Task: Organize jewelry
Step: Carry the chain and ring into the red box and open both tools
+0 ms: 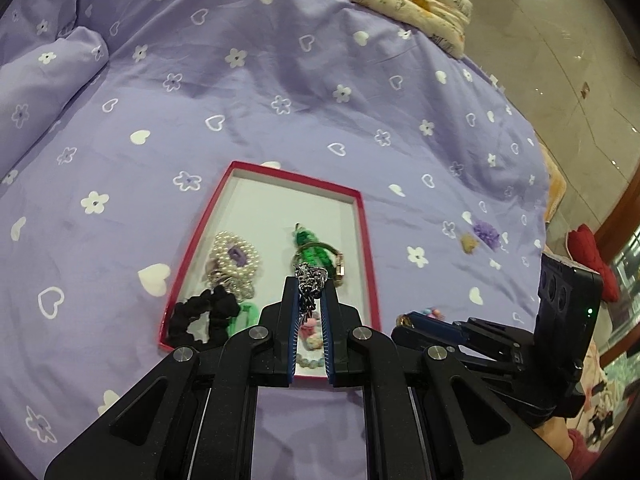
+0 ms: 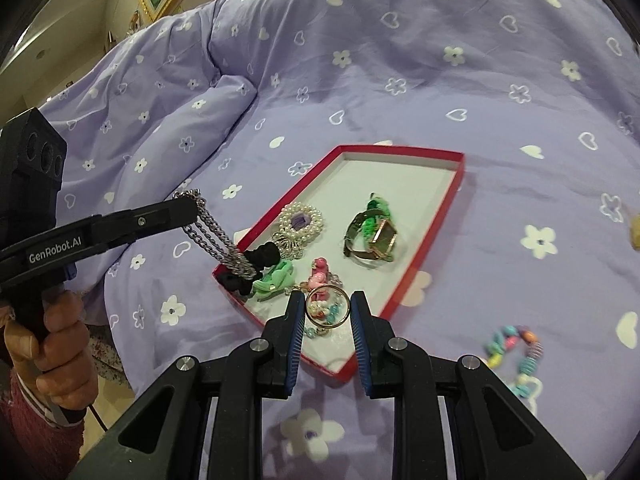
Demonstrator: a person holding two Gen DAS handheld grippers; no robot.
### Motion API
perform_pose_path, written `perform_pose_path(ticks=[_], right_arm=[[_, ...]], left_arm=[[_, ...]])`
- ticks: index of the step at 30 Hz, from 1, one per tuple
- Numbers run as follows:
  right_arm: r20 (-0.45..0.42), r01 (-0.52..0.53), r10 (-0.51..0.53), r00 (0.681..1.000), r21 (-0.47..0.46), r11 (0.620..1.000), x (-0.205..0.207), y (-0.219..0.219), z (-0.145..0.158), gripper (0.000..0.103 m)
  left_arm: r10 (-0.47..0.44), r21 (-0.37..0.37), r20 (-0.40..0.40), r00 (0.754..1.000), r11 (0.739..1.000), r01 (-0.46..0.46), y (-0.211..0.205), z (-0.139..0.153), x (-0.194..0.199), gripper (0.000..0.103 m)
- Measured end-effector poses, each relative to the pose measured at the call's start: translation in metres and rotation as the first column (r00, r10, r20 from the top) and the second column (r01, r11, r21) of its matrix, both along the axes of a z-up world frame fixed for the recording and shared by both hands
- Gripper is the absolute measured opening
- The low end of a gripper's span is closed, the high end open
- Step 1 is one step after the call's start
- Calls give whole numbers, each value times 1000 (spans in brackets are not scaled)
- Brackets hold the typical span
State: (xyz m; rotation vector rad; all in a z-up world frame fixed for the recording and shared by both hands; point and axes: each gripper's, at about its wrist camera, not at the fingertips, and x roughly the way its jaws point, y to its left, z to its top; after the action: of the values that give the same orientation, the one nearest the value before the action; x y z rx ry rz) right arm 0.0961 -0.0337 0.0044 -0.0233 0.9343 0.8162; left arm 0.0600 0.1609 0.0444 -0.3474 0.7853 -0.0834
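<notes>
Left gripper (image 1: 311,280): pinching a silver chain (image 2: 212,236) — it dangles over the box's corner.
Right gripper (image 2: 327,306): clamped on a gold ring (image 2: 328,306).
Red box (image 2: 448,200): on the purple bedspread (image 2: 400,60) — jewelry inside.

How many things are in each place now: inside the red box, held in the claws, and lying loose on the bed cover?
In the red box: 6 that I can tell apart
In the claws: 2, a chain and a ring
Loose on the bed cover: 3
Total: 11
</notes>
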Motion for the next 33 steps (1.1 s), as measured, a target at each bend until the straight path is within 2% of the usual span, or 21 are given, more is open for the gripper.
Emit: perform_pose_path(ticks=[19,33], right_arm=[[-45,-47,44,998,-58,997,20,34,-25,23],[-87,-141,126,988,-182,973,27,61,-52,23]], left_arm=[[25,-24,-68,997,999,-27,18,-30,18,8],[70,-39,-156,985,996,-77,42,-72,27,8]])
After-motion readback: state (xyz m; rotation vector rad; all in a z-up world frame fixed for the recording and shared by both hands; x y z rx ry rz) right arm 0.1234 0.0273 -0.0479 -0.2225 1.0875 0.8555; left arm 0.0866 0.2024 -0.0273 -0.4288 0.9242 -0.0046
